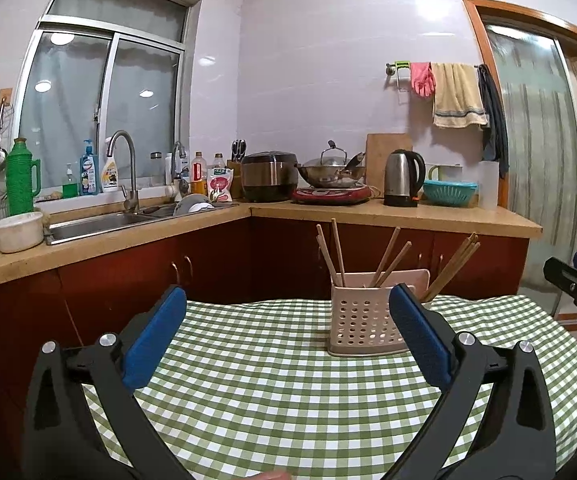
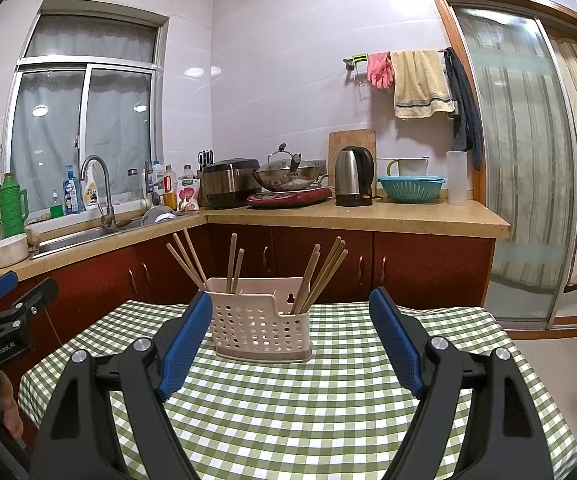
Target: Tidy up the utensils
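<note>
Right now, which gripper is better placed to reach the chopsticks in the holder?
Probably the right gripper: it is open, with the holder nearly centred between its fingers. The left gripper has it off to one side.

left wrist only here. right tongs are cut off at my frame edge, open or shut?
Observer: Open. The right tongs are spread wide with nothing between them.
Operator: My own finger hides the holder's right end. Anything in there?
Observer: Yes, a bunch of chopsticks stands in the right end of the holder, leaning right.
</note>
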`<state>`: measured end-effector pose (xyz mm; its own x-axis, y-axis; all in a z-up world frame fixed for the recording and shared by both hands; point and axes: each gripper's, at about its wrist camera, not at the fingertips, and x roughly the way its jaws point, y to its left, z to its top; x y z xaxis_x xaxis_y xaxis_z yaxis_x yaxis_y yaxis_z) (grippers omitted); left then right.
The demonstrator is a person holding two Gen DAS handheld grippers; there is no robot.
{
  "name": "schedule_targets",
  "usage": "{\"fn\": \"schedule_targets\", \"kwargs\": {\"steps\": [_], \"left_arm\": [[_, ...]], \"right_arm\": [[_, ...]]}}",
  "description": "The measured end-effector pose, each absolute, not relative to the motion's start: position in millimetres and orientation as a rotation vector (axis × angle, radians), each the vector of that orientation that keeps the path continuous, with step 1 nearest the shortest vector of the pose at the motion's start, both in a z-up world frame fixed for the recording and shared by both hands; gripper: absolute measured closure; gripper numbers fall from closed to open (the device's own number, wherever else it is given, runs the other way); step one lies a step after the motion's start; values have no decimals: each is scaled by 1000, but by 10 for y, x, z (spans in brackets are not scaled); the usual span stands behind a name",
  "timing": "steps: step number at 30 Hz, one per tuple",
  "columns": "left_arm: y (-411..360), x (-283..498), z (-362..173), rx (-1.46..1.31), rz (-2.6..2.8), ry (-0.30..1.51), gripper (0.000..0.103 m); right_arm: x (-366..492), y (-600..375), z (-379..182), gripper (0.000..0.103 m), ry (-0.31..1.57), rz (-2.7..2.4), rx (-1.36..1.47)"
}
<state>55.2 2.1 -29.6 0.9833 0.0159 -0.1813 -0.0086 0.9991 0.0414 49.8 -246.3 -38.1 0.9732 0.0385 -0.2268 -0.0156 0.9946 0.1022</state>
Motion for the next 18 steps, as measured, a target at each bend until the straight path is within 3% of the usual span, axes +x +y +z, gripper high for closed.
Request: {"fn": "schedule_targets", "kwargs": {"steps": [18], "left_arm": [[116,648,-307,-32,-19,210,4]], "right_arm": [[556,-2514,-461,25,246,23,104]]}}
